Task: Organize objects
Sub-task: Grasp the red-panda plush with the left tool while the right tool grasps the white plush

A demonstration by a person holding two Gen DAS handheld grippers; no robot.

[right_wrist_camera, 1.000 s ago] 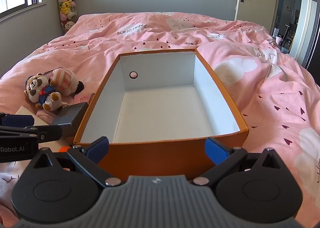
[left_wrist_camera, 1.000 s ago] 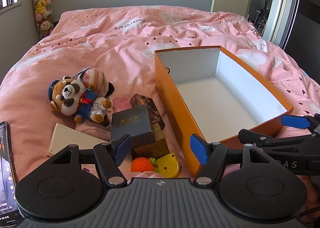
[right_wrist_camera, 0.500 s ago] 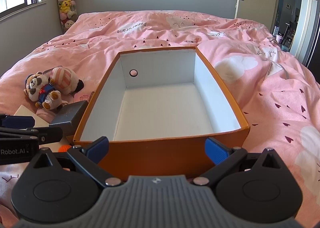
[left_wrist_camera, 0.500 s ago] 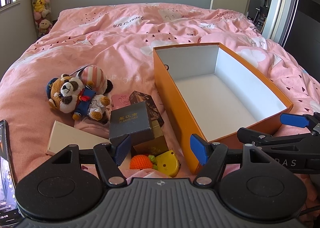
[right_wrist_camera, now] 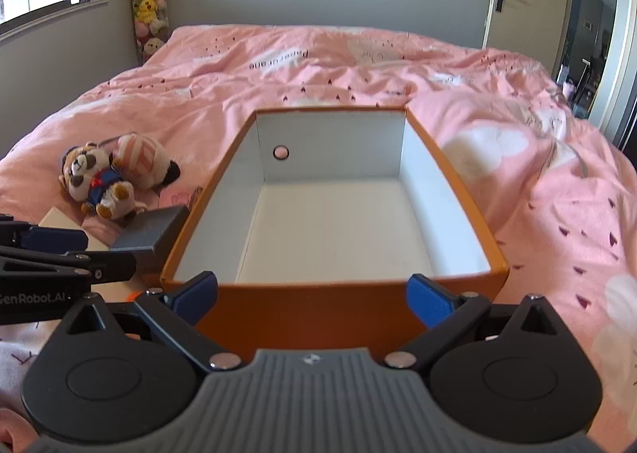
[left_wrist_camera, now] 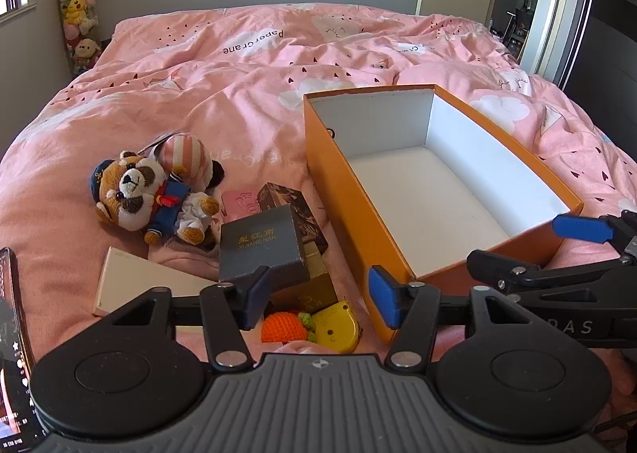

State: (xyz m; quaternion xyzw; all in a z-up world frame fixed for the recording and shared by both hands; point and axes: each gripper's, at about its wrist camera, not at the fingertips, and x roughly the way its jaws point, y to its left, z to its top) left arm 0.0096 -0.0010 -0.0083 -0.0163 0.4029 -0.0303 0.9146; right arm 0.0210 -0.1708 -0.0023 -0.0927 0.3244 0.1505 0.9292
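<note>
Left wrist view: our left tool [left_wrist_camera: 318,299] is closing with nothing pinched. Ahead of it lie the grey box [left_wrist_camera: 260,250], crochet carrot [left_wrist_camera: 280,326] and yellow tape measure [left_wrist_camera: 334,327]. The stacked boxes could topple if we clip them. A phone [left_wrist_camera: 14,337] is cut off at left.

Right wrist view: our right tool [right_wrist_camera: 312,299] is closing, spread, holding nothing. The orange box [right_wrist_camera: 318,311] stands just ahead, empty; its near wall hides the bed [right_wrist_camera: 557,214] beneath.
</note>
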